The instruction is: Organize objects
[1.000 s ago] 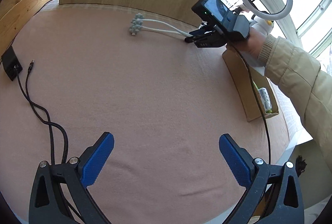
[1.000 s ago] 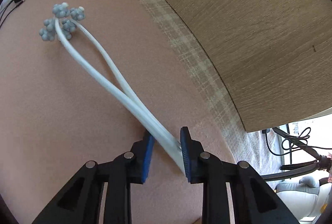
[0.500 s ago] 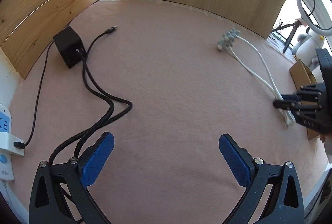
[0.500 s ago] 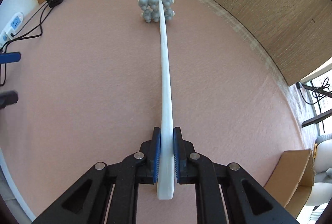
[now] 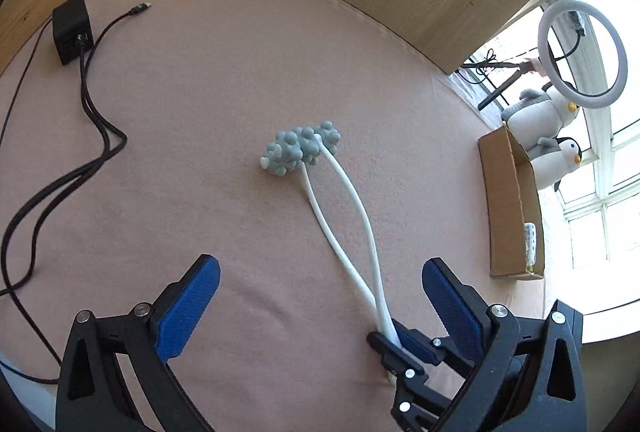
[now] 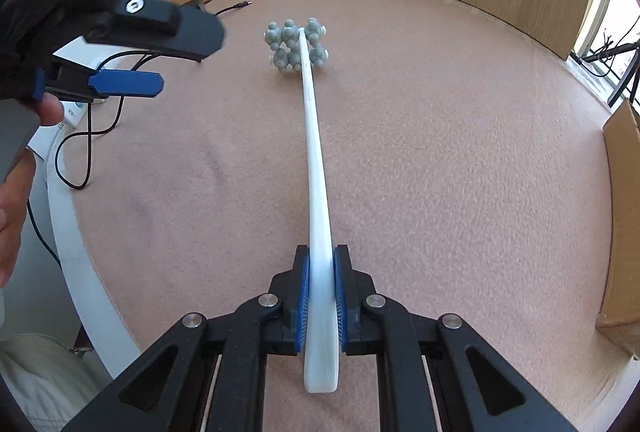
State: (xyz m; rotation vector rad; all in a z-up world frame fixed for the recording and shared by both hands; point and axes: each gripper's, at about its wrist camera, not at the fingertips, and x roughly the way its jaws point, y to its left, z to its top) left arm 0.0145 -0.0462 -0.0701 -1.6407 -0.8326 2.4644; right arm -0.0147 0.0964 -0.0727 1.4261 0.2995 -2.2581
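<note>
- Right gripper (image 6: pixel 320 306): jaws closed tight on the joined handle end of the white massager (image 6: pixel 316 167). The grip matches that of half a second ago; a second ago the jaws stood apart around the handle, so the clamp is recent.
- Left gripper (image 5: pixel 320 306): jaws wide apart, holding nothing. It has swung across and now hovers just beside the right gripper (image 5: pixel 400 346), over the handle end; a second ago it faced that gripper from well apart.
- White massager (image 5: pixel 348 228): two thin arms run forward from the clamped end to the grey knobbed heads (image 5: pixel 300 149), which appear to rest on the pink table cover (image 5: pixel 180 171). Whether the handle end is lifted cannot be told.
- Cardboard box (image 5: pixel 510 199): open, at the right table edge, near the gripped end; some item lies inside, too small to name.
- Black adapter (image 5: pixel 71 29) with cables, far left, well apart.
- Judgement: the grasp is secured; transfer to the box is the probable next step. The long arms may flex and drag.
</note>
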